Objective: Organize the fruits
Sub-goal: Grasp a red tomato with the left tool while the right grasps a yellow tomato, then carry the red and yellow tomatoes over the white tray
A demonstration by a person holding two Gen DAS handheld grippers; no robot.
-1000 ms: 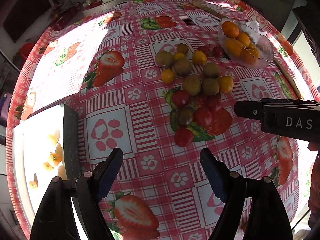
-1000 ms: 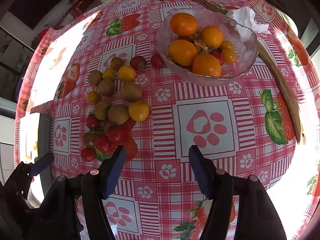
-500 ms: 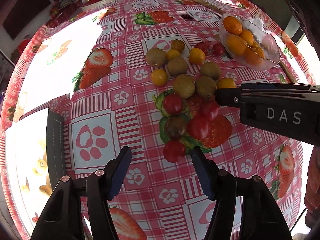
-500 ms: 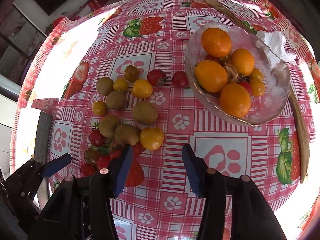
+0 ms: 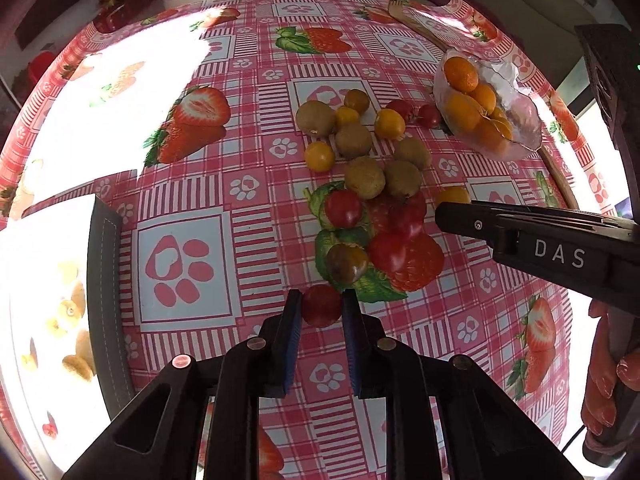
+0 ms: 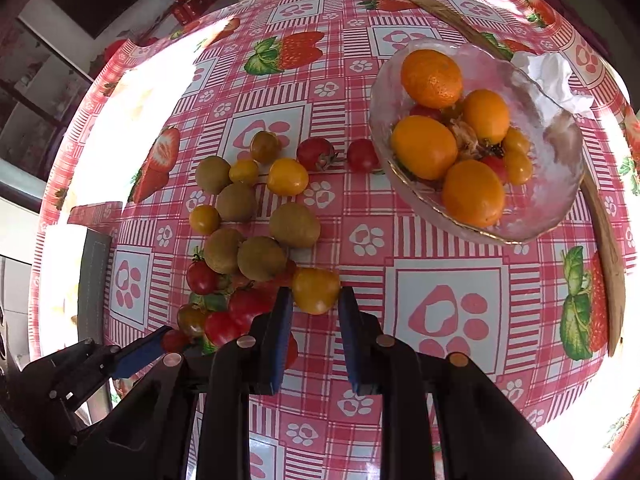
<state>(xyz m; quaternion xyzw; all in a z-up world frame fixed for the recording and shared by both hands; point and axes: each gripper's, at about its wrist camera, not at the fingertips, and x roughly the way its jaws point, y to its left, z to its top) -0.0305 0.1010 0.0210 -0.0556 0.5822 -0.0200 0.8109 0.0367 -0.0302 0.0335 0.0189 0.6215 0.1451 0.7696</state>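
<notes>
Left wrist view: left gripper (image 5: 321, 305) points steeply down at the table; jaws have just been closing and now pinch a small red tomato (image 5: 321, 306), blue pads pressed on both its sides. Tomato sits at the near edge of the loose fruit pile (image 5: 362, 168), on the pink checked tablecloth (image 5: 248, 184). Pile = brown kiwis, yellow and red cherry tomatoes, one dark greenish tomato (image 5: 346, 263) just beyond the held one. Glass bowl (image 5: 520, 120) w/ oranges far right, tilted in the fisheye. Right gripper (image 5: 440, 216) enters from the right, black body marked "DAS", tip beside a yellow fruit. Person's fingers visible at the lower right edge. White tray (image 5: 48, 280) w/ dark rim at left, overexposed; a few pale fruit pieces on it.

Right wrist view: right gripper (image 6: 315, 294) also points down; jaws have just been closing, now clamped on a yellow tomato (image 6: 316, 289) at the pile's near-right edge, pads touching both sides. Kiwis and red tomatoes just left of it. Glass bowl (image 6: 552, 184) upper right holds several oranges plus small yellow and red tomatoes. Crumpled white tissue (image 6: 552, 76) at the bowl's far rim. Wooden utensil (image 6: 608, 248) along the table's right edge. Left gripper (image 6: 170, 338) low left, red tomato at its tip.
</notes>
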